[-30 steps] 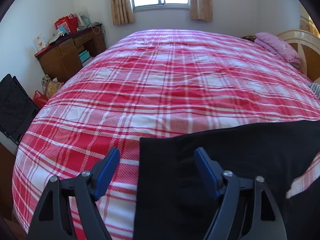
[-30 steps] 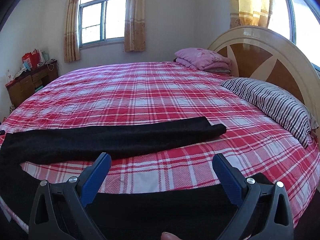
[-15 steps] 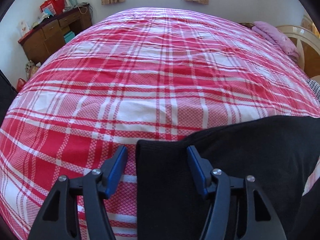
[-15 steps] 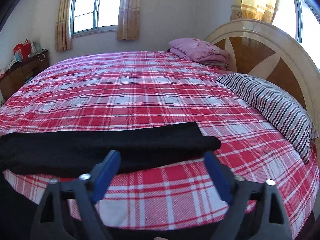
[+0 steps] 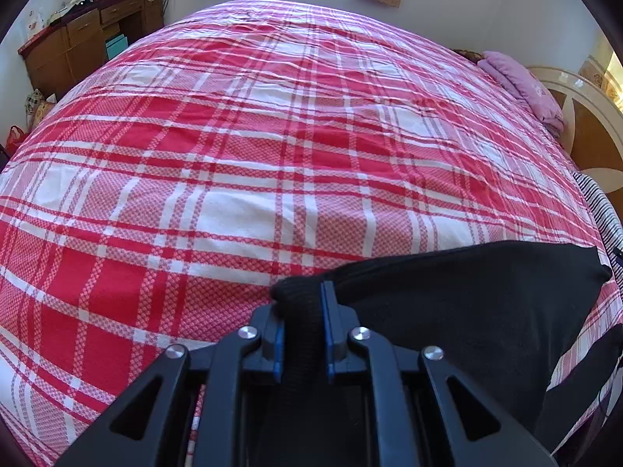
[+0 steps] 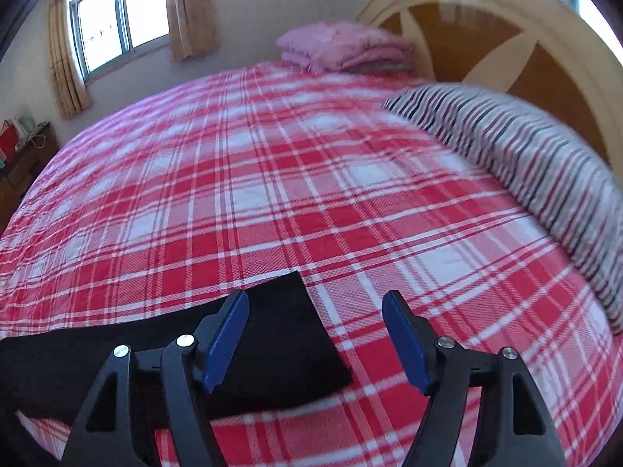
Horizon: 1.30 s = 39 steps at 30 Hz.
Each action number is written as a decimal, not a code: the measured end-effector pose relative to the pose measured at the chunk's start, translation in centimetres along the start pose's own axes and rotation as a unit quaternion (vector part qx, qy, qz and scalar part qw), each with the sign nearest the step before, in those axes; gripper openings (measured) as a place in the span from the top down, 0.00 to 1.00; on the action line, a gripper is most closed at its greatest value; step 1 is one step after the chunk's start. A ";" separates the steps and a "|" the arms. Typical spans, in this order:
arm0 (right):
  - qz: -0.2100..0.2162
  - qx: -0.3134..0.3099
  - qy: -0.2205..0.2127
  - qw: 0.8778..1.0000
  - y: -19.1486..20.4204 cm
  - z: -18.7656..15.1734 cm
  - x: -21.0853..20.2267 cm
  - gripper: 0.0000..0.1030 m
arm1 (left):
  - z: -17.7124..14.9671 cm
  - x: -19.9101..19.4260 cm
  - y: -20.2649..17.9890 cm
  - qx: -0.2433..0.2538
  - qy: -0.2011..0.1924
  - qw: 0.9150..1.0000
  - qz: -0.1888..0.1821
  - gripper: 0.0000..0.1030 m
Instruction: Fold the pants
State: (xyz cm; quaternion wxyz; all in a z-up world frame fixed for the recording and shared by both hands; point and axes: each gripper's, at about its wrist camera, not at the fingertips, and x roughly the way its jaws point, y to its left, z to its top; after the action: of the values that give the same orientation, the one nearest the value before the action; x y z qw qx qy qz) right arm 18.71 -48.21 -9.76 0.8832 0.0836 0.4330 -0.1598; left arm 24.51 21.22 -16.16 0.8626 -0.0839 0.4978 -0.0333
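Black pants [image 5: 467,303] lie on a red and white plaid bed cover [image 5: 272,148]. My left gripper [image 5: 301,299] is shut on the pants' waist corner, with black cloth bunched between its blue pads. In the right wrist view one black pant leg [image 6: 272,346] lies flat with its cuff end toward the right. My right gripper [image 6: 315,334] is open just above that cuff end, with its left finger [image 6: 226,334] over the cloth and its right finger [image 6: 405,342] over bare cover.
A striped pillow [image 6: 525,163] lies along the right by the wooden headboard [image 6: 506,39]. A folded pink blanket [image 6: 342,46] sits at the far end. A wooden desk [image 5: 78,39] with clutter stands at the far left wall.
My left gripper has closed on the pants' waist corner. My right gripper has moved forward and down over the far leg's cuff end and has narrowed a little.
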 end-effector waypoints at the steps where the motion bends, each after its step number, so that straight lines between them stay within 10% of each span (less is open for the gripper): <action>1: 0.003 -0.005 0.012 1.000 0.1 0.4 1.3 0.30 | 0.0 0.0 0.0 0.000 0.001 1.000 0.000 0.85; 8: 0.040 -0.016 0.074 0.996 0.6 1.0 6.7 0.35 | 0.2 0.2 -0.3 0.011 0.008 1.000 0.010 0.85; 13: 0.050 -0.029 0.095 0.994 1.1 0.5 7.7 0.83 | 0.1 0.4 -1.3 0.063 0.009 0.997 0.031 0.84; 16: 0.044 -0.033 0.084 0.995 1.2 0.7 6.7 0.95 | 0.4 0.1 -1.4 0.065 0.005 0.997 0.028 0.88; 27: 0.052 -0.028 -0.082 0.995 0.4 1.9 -5.0 0.95 | 0.3 -6.2 -0.6 0.054 -0.120 0.991 -0.023 0.88; 39: 0.056 0.030 -0.165 0.984 -4.8 -6.5 -14.9 0.95 | -6.1 -12.9 1.0 0.049 -0.233 0.964 -0.115 0.88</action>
State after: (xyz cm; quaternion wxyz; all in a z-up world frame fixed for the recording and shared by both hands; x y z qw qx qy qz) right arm 3.70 -47.69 -2.02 0.9472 0.1062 0.2708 -0.1348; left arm 12.74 23.34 -8.34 0.9483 -0.1036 0.2676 -0.1358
